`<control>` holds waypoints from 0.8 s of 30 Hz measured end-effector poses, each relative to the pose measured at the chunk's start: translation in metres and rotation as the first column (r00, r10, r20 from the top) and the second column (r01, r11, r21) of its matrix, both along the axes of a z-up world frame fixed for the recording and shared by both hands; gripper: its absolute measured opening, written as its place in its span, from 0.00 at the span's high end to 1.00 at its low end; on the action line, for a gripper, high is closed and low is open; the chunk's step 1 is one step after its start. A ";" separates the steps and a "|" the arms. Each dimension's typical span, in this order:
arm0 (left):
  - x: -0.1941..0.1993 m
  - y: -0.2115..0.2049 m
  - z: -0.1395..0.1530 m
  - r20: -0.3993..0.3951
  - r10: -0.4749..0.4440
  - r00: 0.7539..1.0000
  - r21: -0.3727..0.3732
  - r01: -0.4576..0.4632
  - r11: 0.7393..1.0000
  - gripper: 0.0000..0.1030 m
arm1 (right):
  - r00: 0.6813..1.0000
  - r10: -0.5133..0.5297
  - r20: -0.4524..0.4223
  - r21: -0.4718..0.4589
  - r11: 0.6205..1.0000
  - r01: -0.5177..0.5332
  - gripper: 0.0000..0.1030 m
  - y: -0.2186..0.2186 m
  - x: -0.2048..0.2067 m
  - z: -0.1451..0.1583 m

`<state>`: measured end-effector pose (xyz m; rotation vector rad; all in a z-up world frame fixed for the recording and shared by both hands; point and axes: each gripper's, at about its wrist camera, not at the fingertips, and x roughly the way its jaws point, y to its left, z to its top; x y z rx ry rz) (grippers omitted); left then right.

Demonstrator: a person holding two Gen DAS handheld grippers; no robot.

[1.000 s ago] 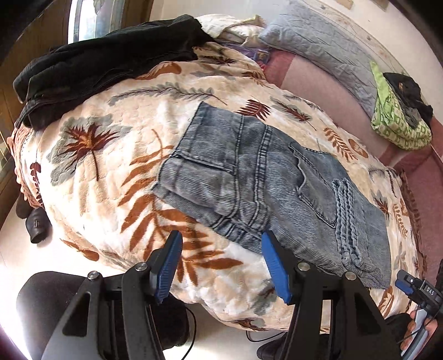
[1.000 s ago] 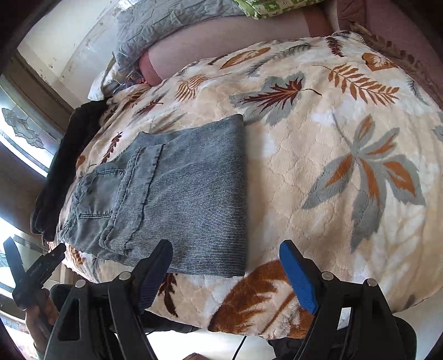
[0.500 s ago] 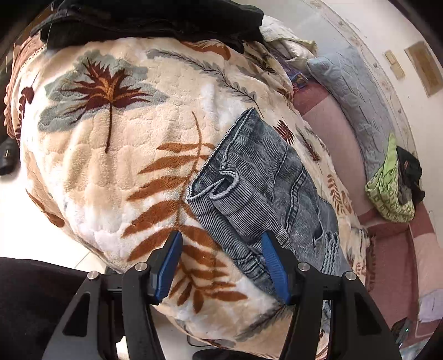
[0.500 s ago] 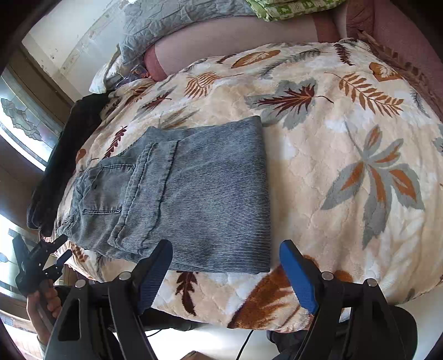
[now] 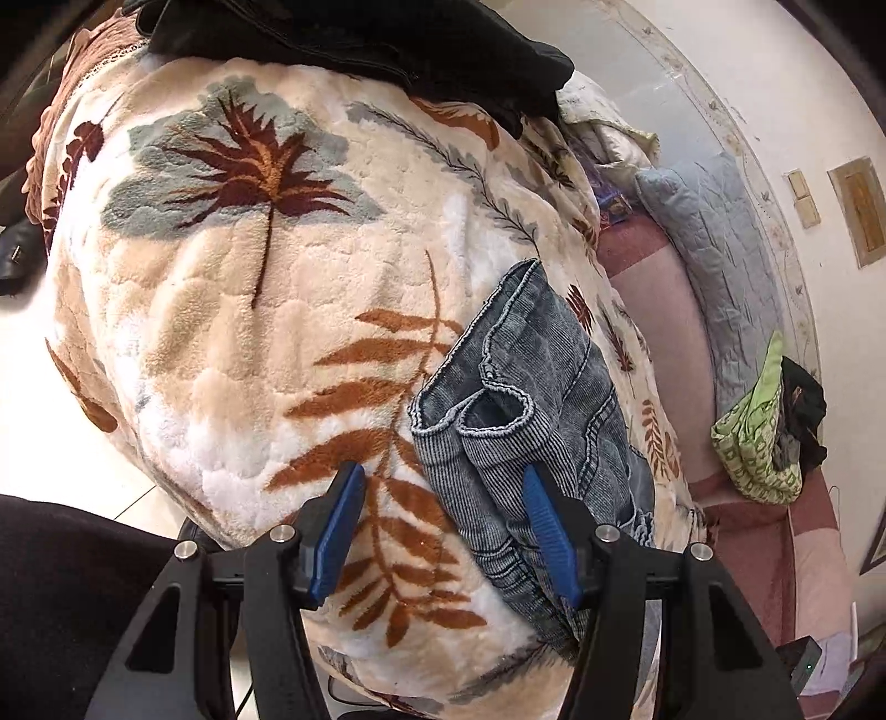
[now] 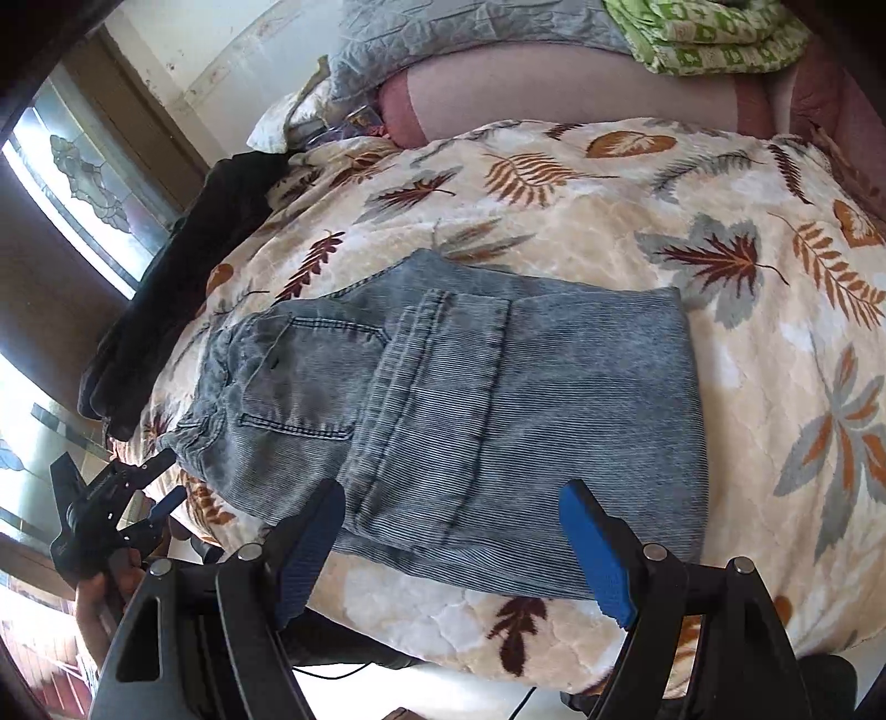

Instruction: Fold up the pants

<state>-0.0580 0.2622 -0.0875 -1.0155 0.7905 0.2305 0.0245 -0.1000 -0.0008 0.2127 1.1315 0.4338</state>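
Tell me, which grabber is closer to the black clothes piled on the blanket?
Left, probably. The left gripper hangs at the jeans' waistband end, the side where the black clothes lie. The right gripper is open over the jeans' near edge, farther along.

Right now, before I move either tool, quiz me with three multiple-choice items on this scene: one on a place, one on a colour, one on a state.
1. Where does the black garment lie relative to the folded jeans in the right wrist view?
A. To their left, at the blanket's edge
B. On top of them
C. To their right

2. What colour are the pads of the left tool?
A. Red
B. Blue
C. Yellow

3. What state is the right tool in?
A. Shut on the jeans
B. Shut on the leaf-print blanket
C. Open, holding nothing

Key: 1 A, dark cloth sits left of the denim; 2 B, both pads show blue; 3 C, its jaws stand wide apart with no cloth between them.
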 end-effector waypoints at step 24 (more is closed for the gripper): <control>0.018 0.007 -0.004 0.042 -0.006 0.999 -0.004 0.006 1.000 0.72 | 0.937 0.057 -0.343 0.287 0.957 0.047 0.16 0.122 0.085 -0.060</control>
